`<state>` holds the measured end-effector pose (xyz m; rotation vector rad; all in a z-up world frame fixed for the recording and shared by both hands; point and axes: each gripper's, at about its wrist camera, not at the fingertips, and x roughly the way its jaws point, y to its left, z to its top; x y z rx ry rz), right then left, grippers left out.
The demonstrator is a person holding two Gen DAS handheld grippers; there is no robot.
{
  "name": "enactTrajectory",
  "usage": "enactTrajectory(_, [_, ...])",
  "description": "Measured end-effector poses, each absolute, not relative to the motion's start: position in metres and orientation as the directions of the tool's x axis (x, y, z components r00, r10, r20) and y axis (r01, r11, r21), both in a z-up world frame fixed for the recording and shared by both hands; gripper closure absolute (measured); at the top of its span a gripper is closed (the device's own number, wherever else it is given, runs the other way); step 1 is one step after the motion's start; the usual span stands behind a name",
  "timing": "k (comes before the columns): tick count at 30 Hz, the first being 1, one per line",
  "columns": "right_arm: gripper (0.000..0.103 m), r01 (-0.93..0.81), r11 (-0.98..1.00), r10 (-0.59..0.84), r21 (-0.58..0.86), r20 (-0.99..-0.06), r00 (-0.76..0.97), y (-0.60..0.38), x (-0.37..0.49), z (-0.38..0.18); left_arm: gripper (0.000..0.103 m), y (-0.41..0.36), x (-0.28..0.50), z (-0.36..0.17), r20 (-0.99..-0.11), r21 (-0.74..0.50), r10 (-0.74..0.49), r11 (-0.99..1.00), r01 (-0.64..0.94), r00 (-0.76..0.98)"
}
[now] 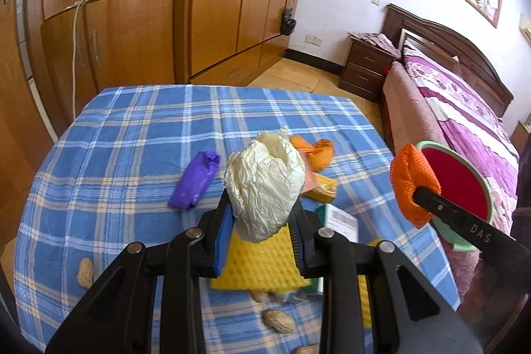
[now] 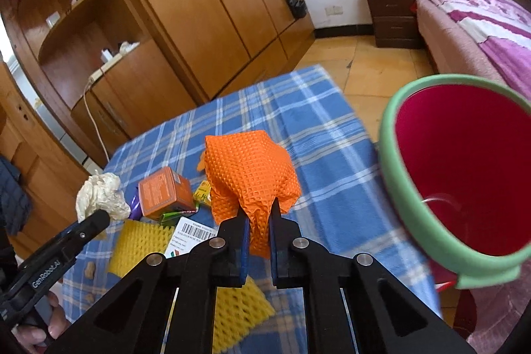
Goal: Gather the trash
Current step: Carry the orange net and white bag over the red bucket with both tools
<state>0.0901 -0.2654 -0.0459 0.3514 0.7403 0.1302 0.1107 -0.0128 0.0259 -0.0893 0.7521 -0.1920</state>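
Black "GenRobot.AI" left gripper [image 1: 260, 221] clamps crumpled cream paper [image 1: 265, 184]; "DAS"-marked right gripper [image 2: 259, 231] pinches orange mesh [image 2: 250, 178].

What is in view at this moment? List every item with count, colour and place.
crumpled paper ball: one, cream, held above the table
foam net: one, orange, held up beside the bin
bin: one, red inside with a green rim, right of the table
tablecloth: one, blue plaid, over the table
wrapper: one, purple, on the cloth, left
small box: one, orange, mid-table
yellow foam nets: at least two, near edge
peanuts: several, tan, near edge
left gripper: black, shut on the paper ball
right gripper: black, shut on the foam net
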Motion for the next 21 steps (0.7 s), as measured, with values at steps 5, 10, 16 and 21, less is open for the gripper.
enactTrajectory(5, [0.094,0.041,0.939,0.189,0.341,-0.615,0.765,-0.281,0.070,-0.030,0.072,-0.031,0.105,0.034,-0.661,-0.148,-0.242,0.970,0.192,0.710])
enactTrajectory(10, [0.094,0.085,0.947,0.126,0.311,-0.600,0.790,-0.302,0.052,-0.019,0.072,-0.054,0.104,0.037,-0.671,-0.170,-0.297,0.954,0.248,0.680])
enactTrajectory(16, [0.093,0.148,0.952,0.047,0.267,-0.606,0.794,-0.329,0.038,-0.016,0.072,-0.088,0.103,0.039,-0.677,-0.153,-0.330,0.937,0.313,0.658])
enactTrajectory(21, [0.093,0.199,0.947,-0.003,0.252,-0.614,0.789,-0.354,0.031,-0.020,0.072,-0.120,0.106,0.040,-0.683,-0.132,-0.354,0.921,0.368,0.639])
